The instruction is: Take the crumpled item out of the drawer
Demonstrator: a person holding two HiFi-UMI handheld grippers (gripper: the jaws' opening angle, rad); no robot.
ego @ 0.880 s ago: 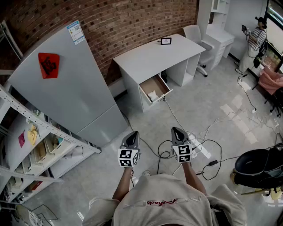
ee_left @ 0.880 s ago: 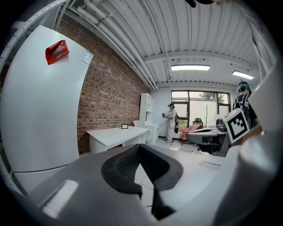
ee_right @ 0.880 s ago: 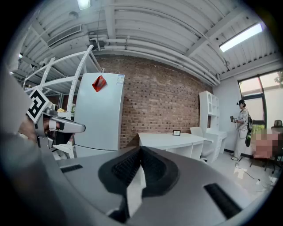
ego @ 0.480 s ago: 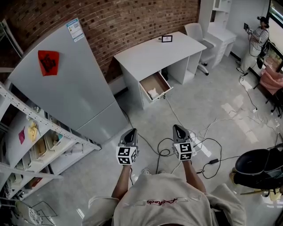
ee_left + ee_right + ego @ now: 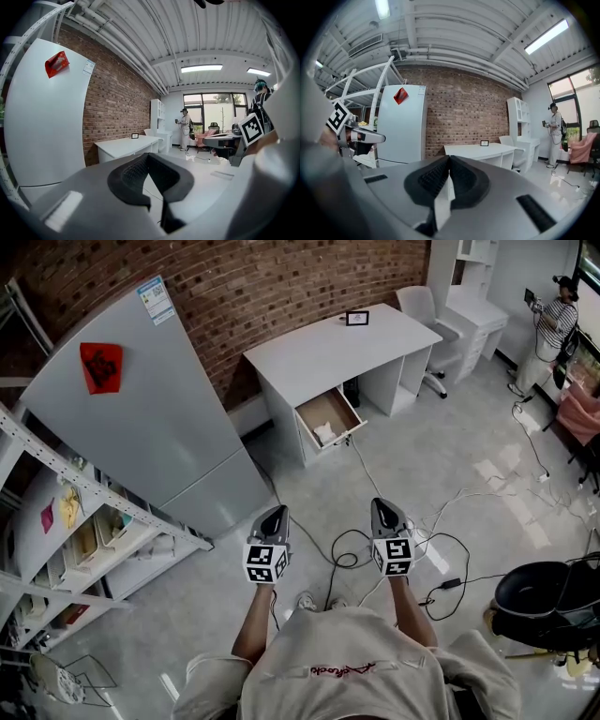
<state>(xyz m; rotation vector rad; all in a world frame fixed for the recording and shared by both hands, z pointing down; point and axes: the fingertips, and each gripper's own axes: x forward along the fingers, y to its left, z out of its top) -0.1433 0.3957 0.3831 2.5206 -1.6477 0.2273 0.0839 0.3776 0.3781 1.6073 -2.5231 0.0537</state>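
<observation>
A white desk (image 5: pixel 328 352) stands against the brick wall with one drawer (image 5: pixel 330 407) pulled open. A pale crumpled item (image 5: pixel 323 435) lies in that drawer. My left gripper (image 5: pixel 275 514) and right gripper (image 5: pixel 383 506) are held side by side over the floor, well short of the desk. Both are shut and hold nothing. The left gripper view shows my left gripper (image 5: pixel 148 156) with its pads together and the desk (image 5: pixel 123 146) far beyond. In the right gripper view my right gripper (image 5: pixel 449 158) hides the drawer below the desk (image 5: pixel 480 150).
A large grey fridge (image 5: pixel 141 418) and a white shelving rack (image 5: pixel 84 540) stand at the left. Cables (image 5: pixel 441 549) trail over the floor between me and the desk. A black chair (image 5: pixel 544 596) is at the right, an office chair (image 5: pixel 422 310) beside the desk, a person (image 5: pixel 553 324) far right.
Both grippers have drifted slightly forward and a little apart, still shut. The desk and the open drawer have not changed.
</observation>
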